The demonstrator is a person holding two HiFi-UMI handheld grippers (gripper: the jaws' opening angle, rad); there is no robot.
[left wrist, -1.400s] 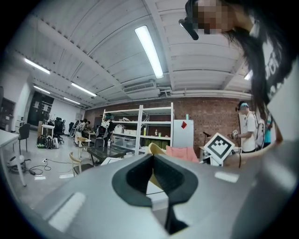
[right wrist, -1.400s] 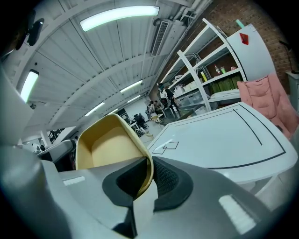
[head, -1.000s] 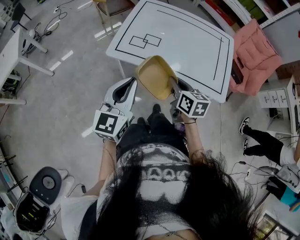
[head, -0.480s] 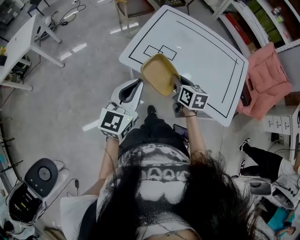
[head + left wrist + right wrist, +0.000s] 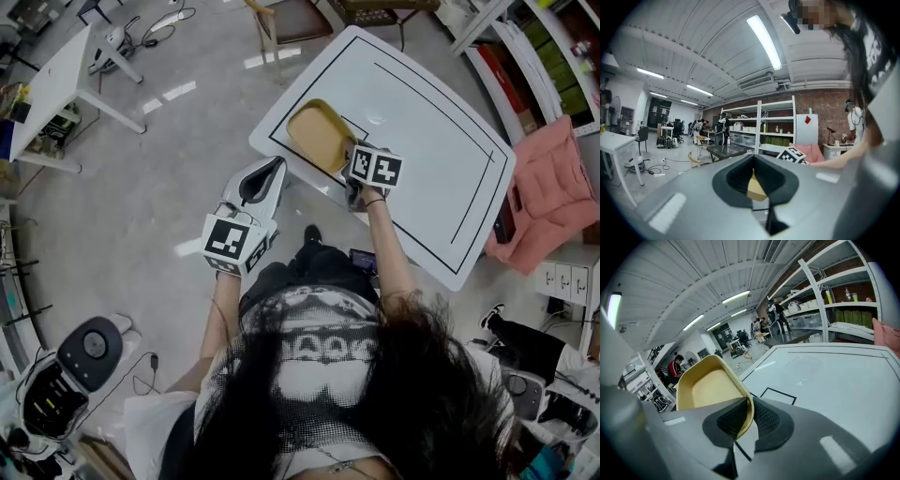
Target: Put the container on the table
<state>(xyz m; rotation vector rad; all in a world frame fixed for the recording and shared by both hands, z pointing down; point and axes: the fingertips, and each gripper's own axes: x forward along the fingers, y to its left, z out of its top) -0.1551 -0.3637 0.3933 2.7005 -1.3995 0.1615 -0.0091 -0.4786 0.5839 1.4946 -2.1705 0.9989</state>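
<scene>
Head view, looking straight down past the person's hair: the right gripper (image 5: 352,157) is reaching out over the near left corner of the white table (image 5: 441,159), and it's got the yellow container (image 5: 319,133) by its near rim. The container sits over the tabletop, just inside the black line taped around the edge, with its open side facing up and a bit tipped. Honestly can't tell from up here whether its bottom is touching the surface or hanging just above it. Right gripper view makes the grip pretty clear though: the thin yellow rim runs right between the two dark ribbed pads (image 5: 765,420), which are squeezed onto it from both sides, and the tub sticks up to the left with the table stretching away behind it, including a small black rectangle outline (image 5: 779,396) taped on top. The left gripper (image 5: 265,173) is hanging back off the table edge, over the grey floor, well apart from the container. In the left gripper view its jaws are a little apart with nothing in them; you just see a sliver of yellow through the gap, further off. A pink cushion (image 5: 548,183) sits off past the table's right side.
</scene>
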